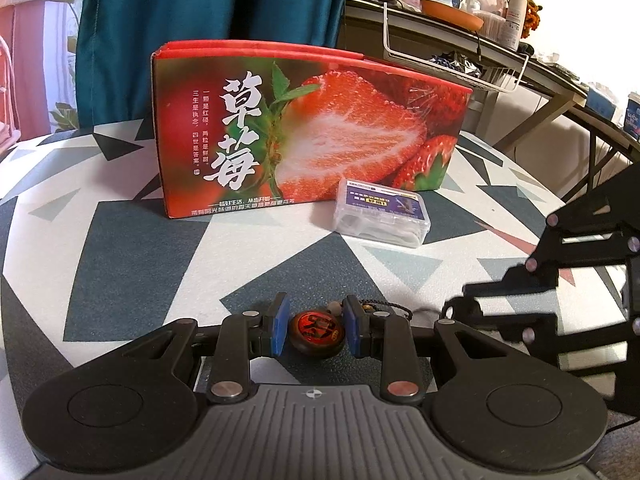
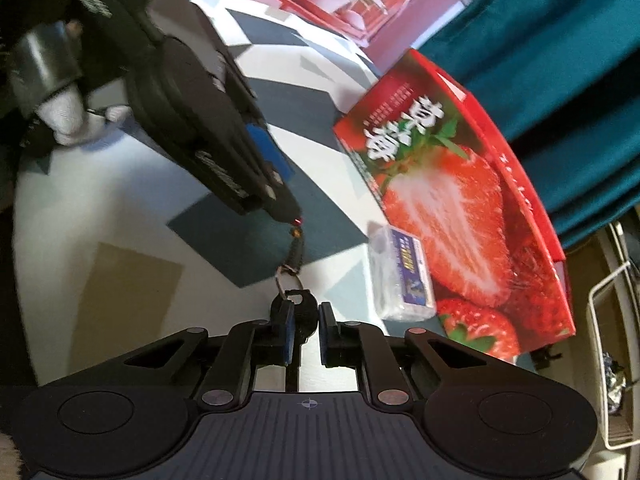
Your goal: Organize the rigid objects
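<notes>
A keychain stretches between my two grippers above the patterned tablecloth (image 1: 120, 248). My left gripper (image 1: 316, 318) is shut on its round black-and-red pendant (image 1: 316, 334), and a dark beaded cord (image 1: 380, 307) runs right toward my right gripper (image 1: 460, 308). In the right wrist view my right gripper (image 2: 306, 314) is shut on the black key head (image 2: 298, 306); the ring (image 2: 289, 280) and cord (image 2: 297, 246) lead up to the left gripper (image 2: 294, 216). Behind stands a red strawberry box (image 1: 312, 128) (image 2: 460, 208), with a clear plastic case (image 1: 384, 216) (image 2: 404, 280) lying against its front.
A teal curtain (image 1: 208, 20) hangs behind the box. At the back right a white wire basket (image 1: 452, 64) hangs under a cluttered side table (image 1: 520, 60). A white-gloved hand (image 2: 70, 120) holds the left gripper.
</notes>
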The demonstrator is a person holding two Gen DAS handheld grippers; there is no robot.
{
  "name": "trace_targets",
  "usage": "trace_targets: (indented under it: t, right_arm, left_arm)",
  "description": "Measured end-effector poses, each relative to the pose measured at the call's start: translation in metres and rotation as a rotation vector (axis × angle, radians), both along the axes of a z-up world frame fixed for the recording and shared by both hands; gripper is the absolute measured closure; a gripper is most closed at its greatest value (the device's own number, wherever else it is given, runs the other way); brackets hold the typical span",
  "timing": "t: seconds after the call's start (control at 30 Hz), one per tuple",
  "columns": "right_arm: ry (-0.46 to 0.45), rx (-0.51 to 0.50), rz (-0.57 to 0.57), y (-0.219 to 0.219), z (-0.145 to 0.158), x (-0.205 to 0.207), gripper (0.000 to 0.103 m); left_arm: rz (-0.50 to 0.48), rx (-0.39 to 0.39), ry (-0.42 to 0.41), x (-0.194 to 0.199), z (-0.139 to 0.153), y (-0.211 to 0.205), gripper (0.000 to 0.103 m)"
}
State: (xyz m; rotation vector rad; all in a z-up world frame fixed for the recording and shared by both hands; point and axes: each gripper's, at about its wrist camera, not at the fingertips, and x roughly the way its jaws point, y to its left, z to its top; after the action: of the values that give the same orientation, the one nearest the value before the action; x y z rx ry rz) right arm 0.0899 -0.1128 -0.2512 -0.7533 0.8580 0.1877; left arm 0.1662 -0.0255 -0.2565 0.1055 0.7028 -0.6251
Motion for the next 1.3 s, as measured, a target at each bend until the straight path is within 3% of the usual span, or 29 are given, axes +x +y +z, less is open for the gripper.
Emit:
trace_targets:
  t: [0.03,0.1,0.2,0.3,0.43,0.57,0.8,1.07,1.3]
  right_arm:
    - [-0.003,-0.003,-0.012,-0.003,0.000,0.001,0.092]
    - [-0.008,-0.029,-0.034,-0.007,-0.002,0.004,0.103]
    - [0.000,-0.074,-0.058,-0.011,-0.009,0.006,0.103]
    - [0.014,-0.012,-0.072,-0.014,-0.009,0.006,0.103]
    - [-0.012,0.059,-0.121,-0.021,-0.002,0.010,0.088]
    - [-0.019,0.273,-0.156,-0.032,0.011,0.015,0.067]
    - [0.015,0.345,-0.130,-0.028,-0.001,0.037,0.070]
    - [0.073,0.530,-0.225,-0.057,-0.002,0.051,0.073]
    - [0.075,0.431,-0.138,-0.039,-0.001,0.057,0.081]
  left_arm:
    - [0.001,-0.002,0.001,0.000,0.000,0.000,0.072]
    - [0.003,-0.004,0.002,0.000,0.000,0.000,0.072]
    - [0.004,-0.002,0.000,0.000,0.000,0.000,0.072]
    - [0.004,-0.006,0.001,0.000,0.000,0.001,0.072]
    - [0.004,-0.006,0.001,0.000,0.000,0.001,0.072]
    - [0.006,-0.013,0.005,0.000,0.000,0.001,0.072]
    - [0.021,-0.034,0.016,0.002,0.000,0.007,0.072]
    - [0.106,-0.103,0.055,0.012,-0.001,0.024,0.078]
    - [0.101,-0.101,0.054,0.011,-0.001,0.022,0.078]
